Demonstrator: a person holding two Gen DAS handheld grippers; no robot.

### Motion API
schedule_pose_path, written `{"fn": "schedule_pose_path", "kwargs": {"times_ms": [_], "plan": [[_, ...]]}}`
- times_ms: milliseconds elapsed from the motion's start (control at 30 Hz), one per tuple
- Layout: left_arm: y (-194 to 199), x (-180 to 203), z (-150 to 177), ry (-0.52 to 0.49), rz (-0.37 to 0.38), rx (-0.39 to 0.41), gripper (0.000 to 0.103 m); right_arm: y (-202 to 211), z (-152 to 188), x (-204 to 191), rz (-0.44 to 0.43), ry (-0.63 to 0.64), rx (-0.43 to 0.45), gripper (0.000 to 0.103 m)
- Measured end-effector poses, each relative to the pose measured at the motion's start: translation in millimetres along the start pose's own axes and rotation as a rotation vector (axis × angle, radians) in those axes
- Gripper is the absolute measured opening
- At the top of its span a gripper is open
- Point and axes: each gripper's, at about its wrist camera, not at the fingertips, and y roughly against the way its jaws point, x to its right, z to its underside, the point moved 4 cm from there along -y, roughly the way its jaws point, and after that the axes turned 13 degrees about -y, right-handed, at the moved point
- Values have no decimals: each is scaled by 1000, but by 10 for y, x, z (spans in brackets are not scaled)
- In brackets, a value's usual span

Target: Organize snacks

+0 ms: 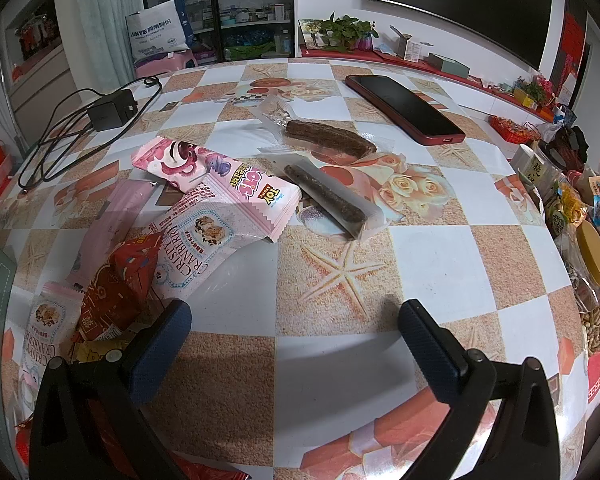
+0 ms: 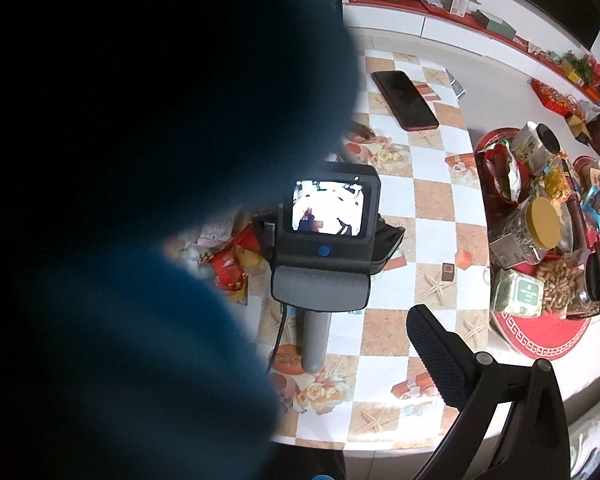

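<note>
My left gripper (image 1: 296,320) is open and empty, low over the checked table (image 1: 440,264). Ahead of it lie loose snacks: a pink Toy Story packet (image 1: 228,188), a pink cranberry packet (image 1: 192,248), a red packet (image 1: 116,288), a brown stick in clear wrap (image 1: 328,196) and a brown bar in clear wrap (image 1: 328,138). In the right wrist view a dark blue blur covers the left half and hides the left finger. Only the right finger (image 2: 436,356) shows, high above the table. The left gripper's body (image 2: 328,232) sits below, beside red snack packets (image 2: 230,268).
A red phone (image 1: 404,108) lies at the far side, also seen in the right wrist view (image 2: 404,100). A black charger and cable (image 1: 108,110) lie at the far left. A red round tray (image 2: 540,340) full of snacks and jars stands at the right.
</note>
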Motion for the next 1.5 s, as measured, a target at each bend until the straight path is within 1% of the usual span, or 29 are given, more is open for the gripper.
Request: {"fn": "schedule_pose_path", "kwargs": {"times_ms": [233,433,533,567,600,633,667,700,767,867,1000,1100,1200,1300,1367,1400,1433,1500], "plan": [[3,2,-1,0,0,0,103,-38,72,25,-42,-15,-48,103],[-1,0,0,0,0,0,103,-108,132,81,-49,-23,-79,103],[-1,0,0,0,0,0,103,-289,236,311,-40,-90,-144,103],[4,3,-2,0,0,0,103,-372,209,414,-31,-135,-168,103],[3,2,-1,0,0,0,103,-418,86,519,-21,-174,-189,103],[0,0,0,0,0,0,103,-473,155,614,-5,-214,-211,103],[-1,0,0,0,0,0,103,-419,290,790,15,-251,-234,103],[-1,0,0,0,0,0,103,-413,385,878,31,-276,-254,103],[-1,0,0,0,0,0,103,-432,459,1040,56,-321,-294,103],[-1,0,0,0,0,0,103,-478,633,1262,59,-363,-338,103],[-2,0,0,0,0,0,103,-607,720,1444,73,-358,-371,103],[1,2,-1,0,0,0,103,-730,763,1457,82,-346,-392,103],[-3,0,0,6,-2,0,103,-841,774,1485,71,-341,-408,103],[-16,-11,1,29,-21,-8,103,-936,764,1529,68,-334,-425,103],[9,7,14,58,-38,-25,103,-994,746,1557,66,-327,-438,103],[12,12,11,59,-33,-46,103,-1024,732,1569,73,-321,-445,103],[3,17,-7,57,-22,-80,103,-1049,716,1579,78,-316,-450,103],[-31,40,-66,19,30,-187,103,-1067,662,1594,78,-321,-448,103]]}}
